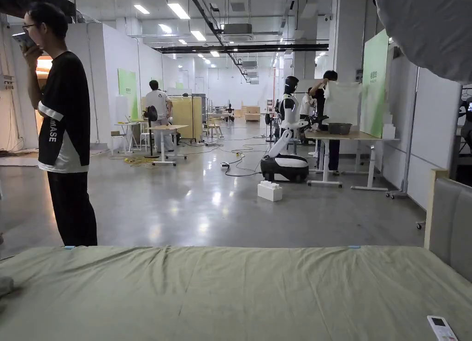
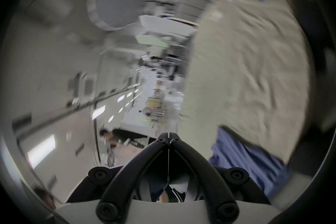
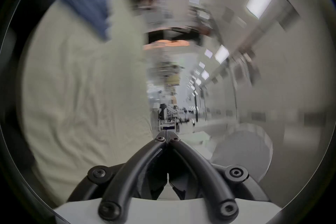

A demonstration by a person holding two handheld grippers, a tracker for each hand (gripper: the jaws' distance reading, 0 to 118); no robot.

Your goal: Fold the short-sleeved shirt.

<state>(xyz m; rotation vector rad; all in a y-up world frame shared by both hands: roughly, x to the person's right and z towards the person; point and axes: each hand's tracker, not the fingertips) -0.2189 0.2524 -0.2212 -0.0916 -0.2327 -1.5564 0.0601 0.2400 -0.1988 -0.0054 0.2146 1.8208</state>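
Your left gripper (image 2: 169,134) has its 2 jaws pressed tip to tip with nothing between them, and it hangs in the air, pointing out toward the hall. Your right gripper (image 3: 167,134) is the same: jaws brought together, nothing caught, held up off the bed. Both gripper views are smeared by motion blur, so fine detail is lost.

The bed (image 1: 230,291) in front of you is covered by an olive-green sheet with light creases. In the left gripper view a blue garment (image 2: 241,158) lies at the near edge of the sheet (image 2: 245,64), partly under a fold of it; the right gripper view shows the same blue cloth (image 3: 87,2) against the sheet (image 3: 81,91). Whether it is the short-sleeved shirt you cannot tell from the blur. It is apart from both sets of jaws.

A white remote control (image 1: 441,328) rests at the near right corner of the bed. A padded headboard (image 1: 454,222) stands at the right.

Across the floor, a dark basin (image 1: 339,128) sits on a desk (image 1: 364,136); its contents are hidden. A humanoid robot (image 1: 288,139) stands beside that desk, and a person in black (image 1: 64,125) stands at the bed's far left corner.
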